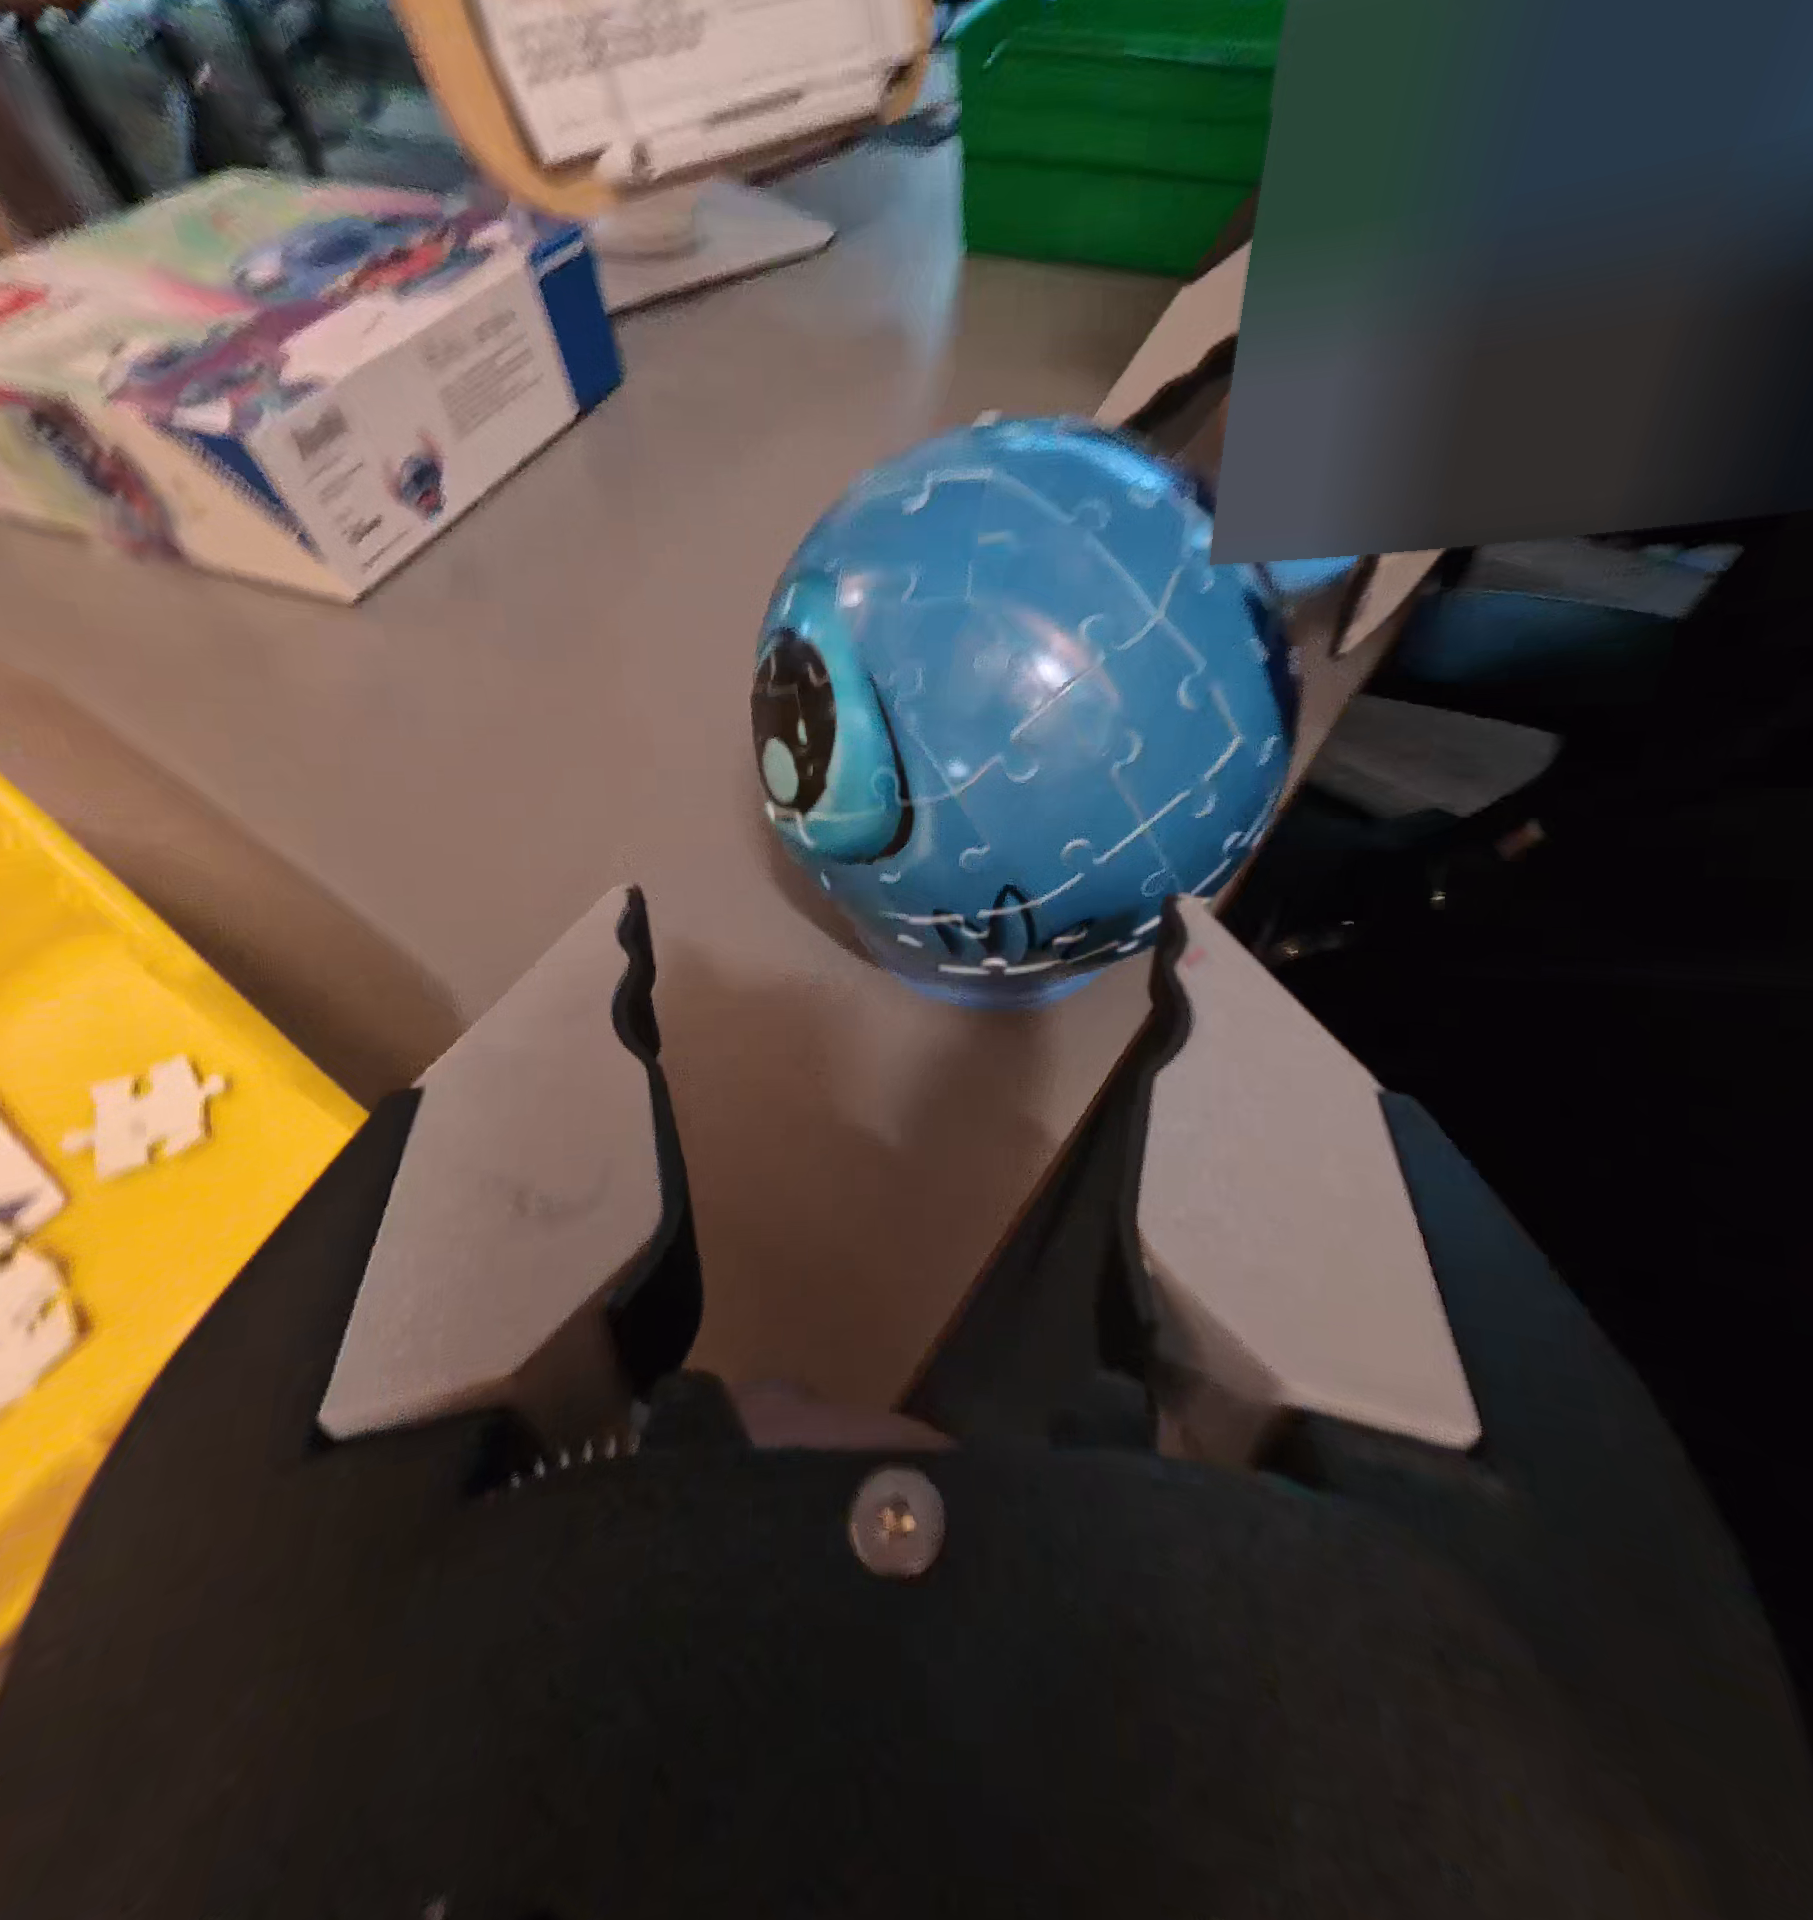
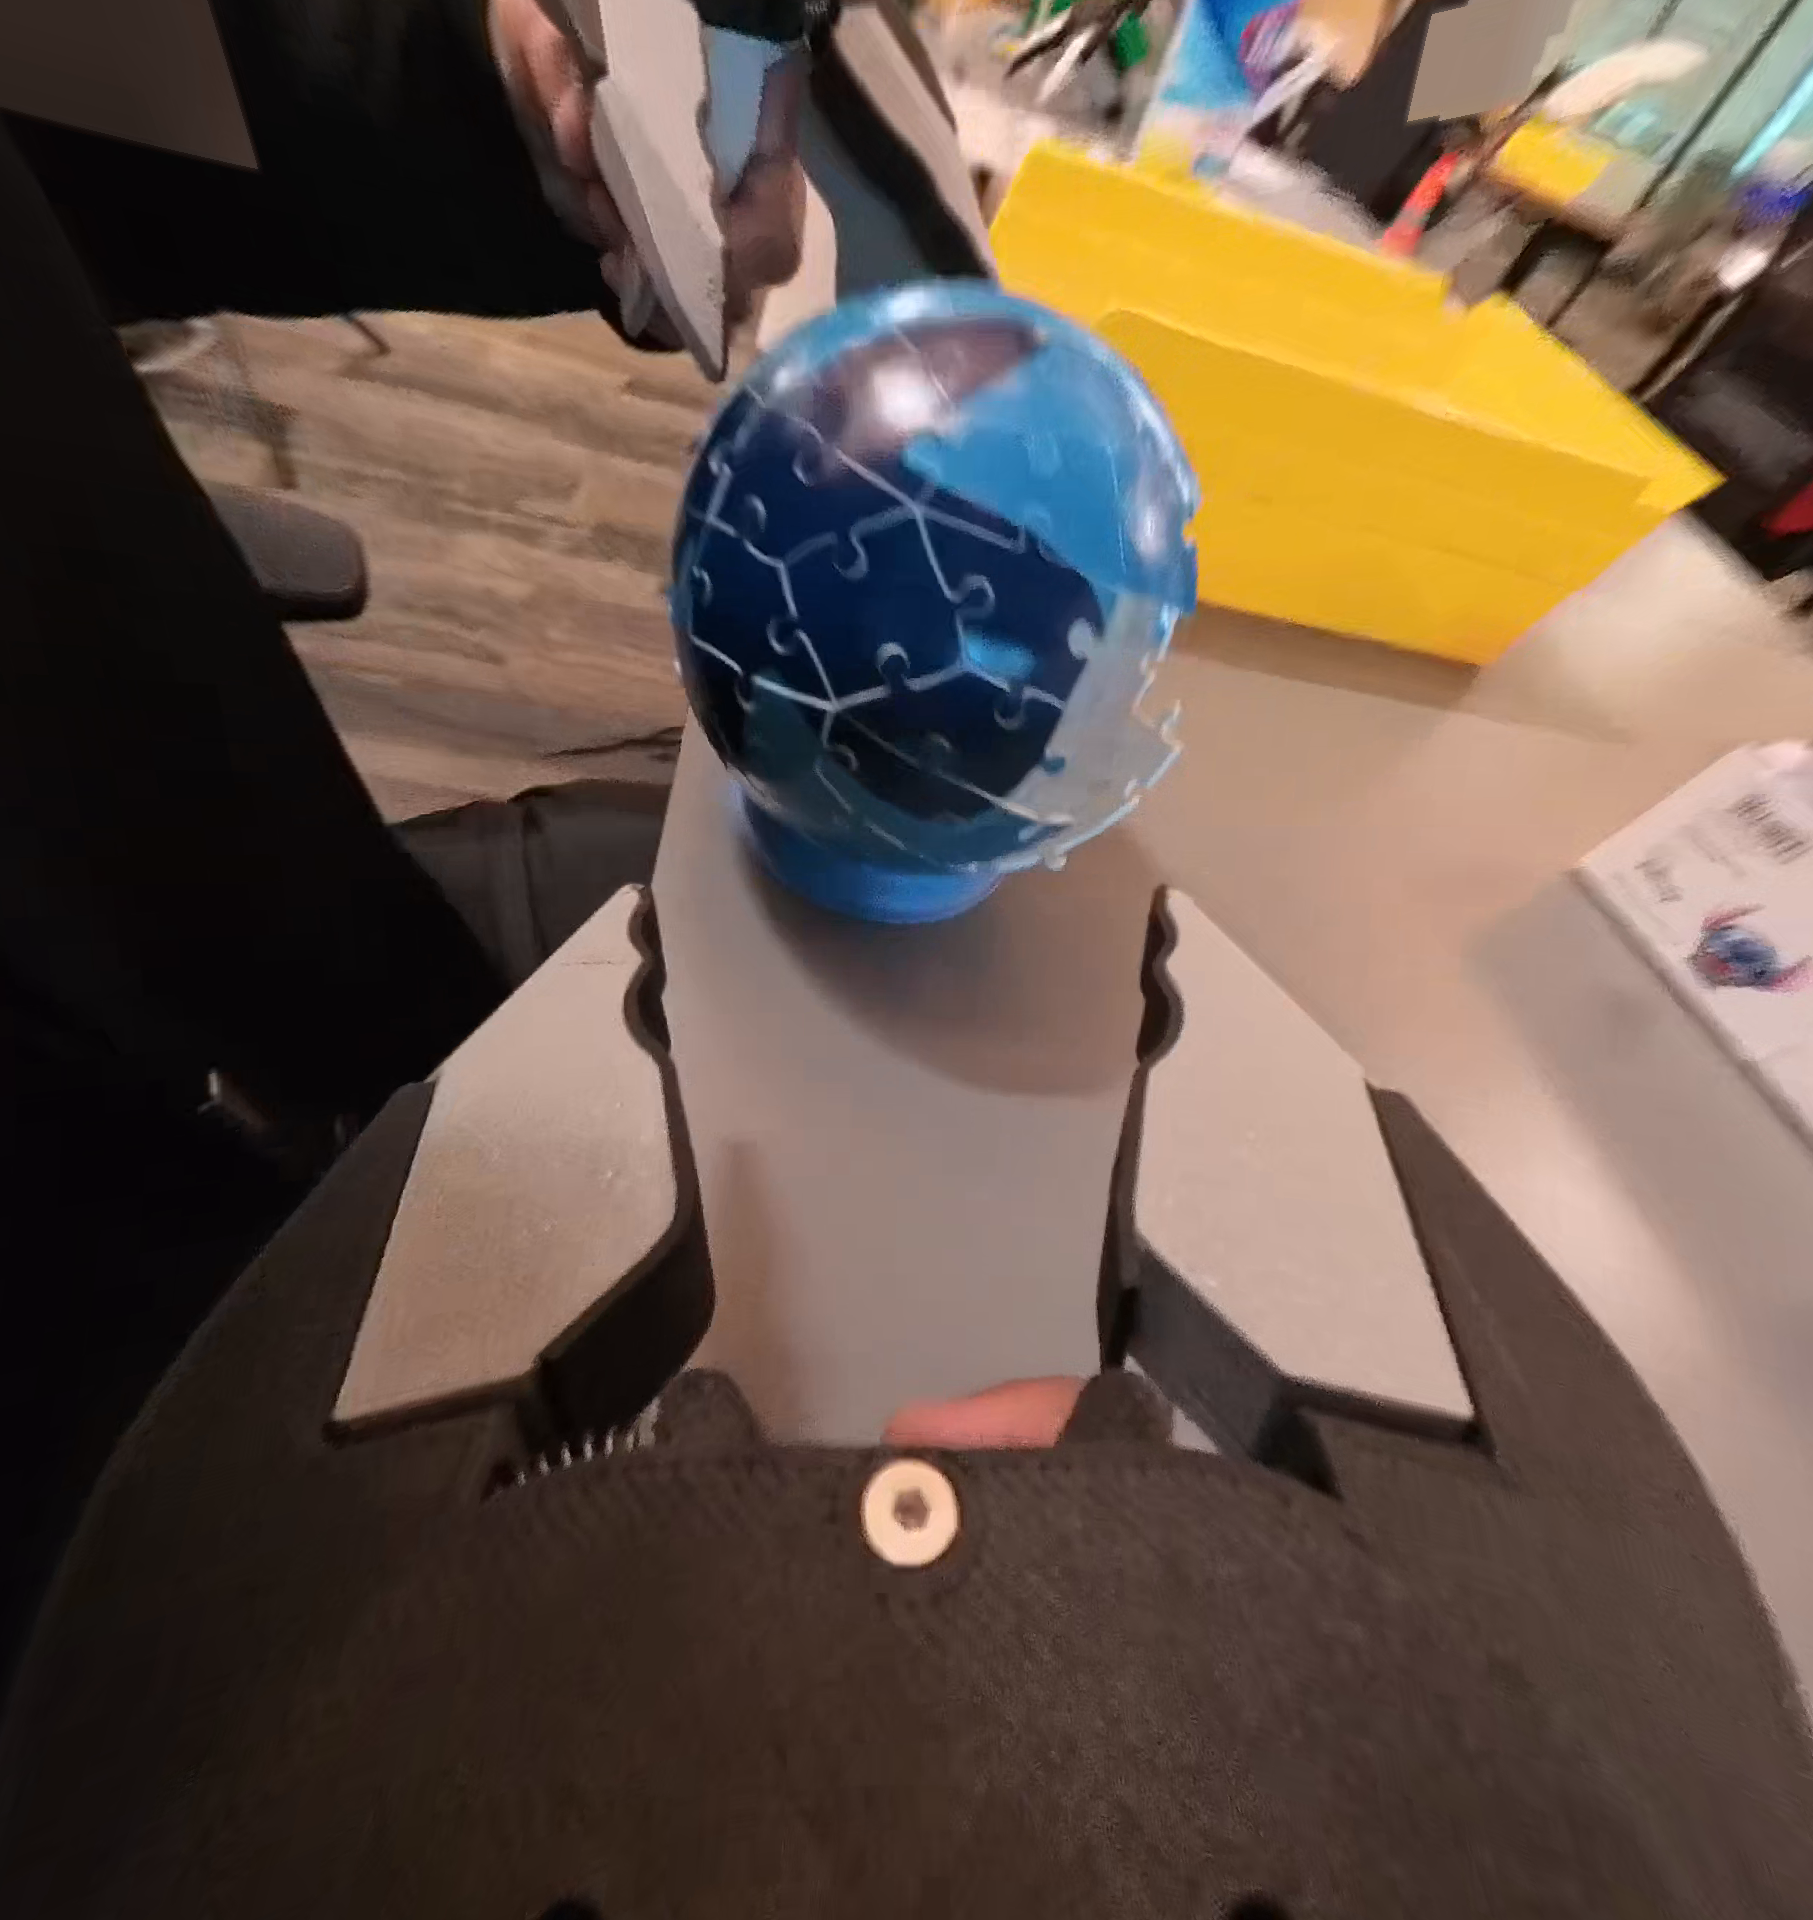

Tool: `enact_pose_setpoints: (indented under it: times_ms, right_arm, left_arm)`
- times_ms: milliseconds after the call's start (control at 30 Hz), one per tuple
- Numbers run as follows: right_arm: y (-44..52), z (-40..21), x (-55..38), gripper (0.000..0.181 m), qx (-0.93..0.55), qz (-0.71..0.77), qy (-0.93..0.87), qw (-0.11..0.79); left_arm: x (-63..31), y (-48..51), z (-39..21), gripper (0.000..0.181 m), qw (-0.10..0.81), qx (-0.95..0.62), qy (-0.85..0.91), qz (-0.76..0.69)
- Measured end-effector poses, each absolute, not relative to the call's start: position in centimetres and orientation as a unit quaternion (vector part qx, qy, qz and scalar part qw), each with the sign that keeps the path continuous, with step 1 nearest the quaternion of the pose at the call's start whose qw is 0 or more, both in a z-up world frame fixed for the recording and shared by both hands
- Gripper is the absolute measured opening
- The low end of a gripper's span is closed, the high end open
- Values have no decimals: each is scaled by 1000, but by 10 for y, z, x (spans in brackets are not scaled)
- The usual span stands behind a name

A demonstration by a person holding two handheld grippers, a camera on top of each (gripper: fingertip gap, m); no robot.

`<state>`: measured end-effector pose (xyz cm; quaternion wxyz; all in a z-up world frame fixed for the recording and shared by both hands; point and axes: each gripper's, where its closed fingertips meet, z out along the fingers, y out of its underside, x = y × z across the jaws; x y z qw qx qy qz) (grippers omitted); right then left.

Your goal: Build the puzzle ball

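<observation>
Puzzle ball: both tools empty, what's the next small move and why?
Probably swing the left tool toward the loose white piece in the yellow tray. The puzzle ball on its stand still shows an unfilled gap near the top, both tools are open and hold nothing, and the right tool faces the ball.

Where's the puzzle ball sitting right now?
The puzzle ball stands on its blue base near the table edge, just ahead of both open grippers, with the yellow bin beyond it in the right wrist view.
</observation>
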<state>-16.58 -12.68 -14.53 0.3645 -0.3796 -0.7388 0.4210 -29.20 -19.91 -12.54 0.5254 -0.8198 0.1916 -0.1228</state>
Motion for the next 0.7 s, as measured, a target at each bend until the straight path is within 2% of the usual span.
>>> enact_pose_setpoints:
  times_ms: [67,167,367,700]
  right_arm:
    - [-125,-152,-171,91,-395,442,-737,324]
    - [-127,-157,-180,89,-407,450,-733,309]
    - [-148,-155,-190,82,-419,468,-722,290]
    - [-158,-161,-199,93,-438,462,-717,284]
  left_arm:
    - [-284,-198,-142,102,500,-842,182,-93]
    - [-273,-195,-162,103,461,-863,197,-61]
    - [-259,-185,-164,99,468,-855,199,-106]
    - [-275,-180,-143,98,505,-824,199,-162]
